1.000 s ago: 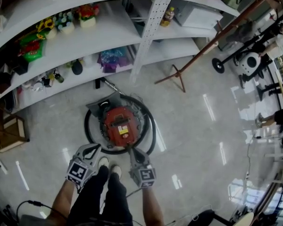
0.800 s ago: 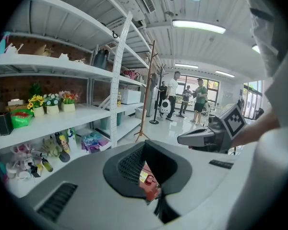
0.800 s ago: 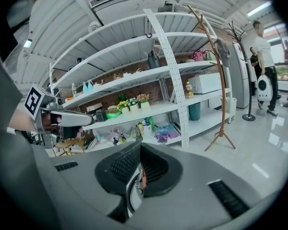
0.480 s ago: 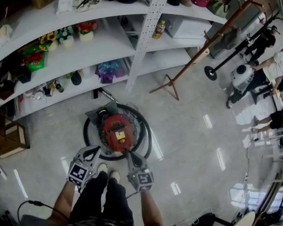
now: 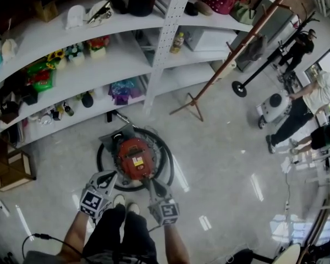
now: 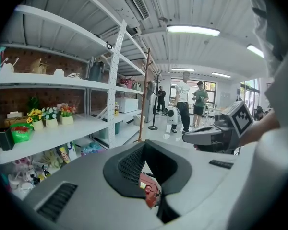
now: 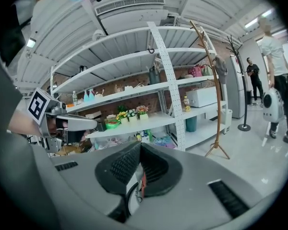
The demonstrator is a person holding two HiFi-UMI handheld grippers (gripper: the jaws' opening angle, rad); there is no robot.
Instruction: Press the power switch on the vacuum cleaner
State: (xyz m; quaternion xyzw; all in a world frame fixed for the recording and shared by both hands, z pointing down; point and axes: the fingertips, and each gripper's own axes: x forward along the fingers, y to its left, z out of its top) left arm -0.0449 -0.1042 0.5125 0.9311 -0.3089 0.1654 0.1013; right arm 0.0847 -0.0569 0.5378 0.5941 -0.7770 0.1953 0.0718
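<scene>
A long white shelving unit with a perforated metal upright fills the upper left of the head view, its boards crowded with potted flowers, bottles and bags. Below it spreads a glossy pale floor that mirrors the ceiling lights.

Just in front of the bottom shelf, left of centre, sits the vacuum cleaner: a round red canister with a pale label on top, ringed by a coil of ribbed black hose. A slim wooden coat stand slants across the upper right.

At the lower centre the person holds both tools over their shoes. The left gripper, grey plastic with dark ribbed pads, hangs beside the hose; its jaws meet at the tips and clamp nothing. The right gripper points at the canister's near edge, jaws likewise together and empty. Whether it touches the vacuum I cannot tell.
</scene>
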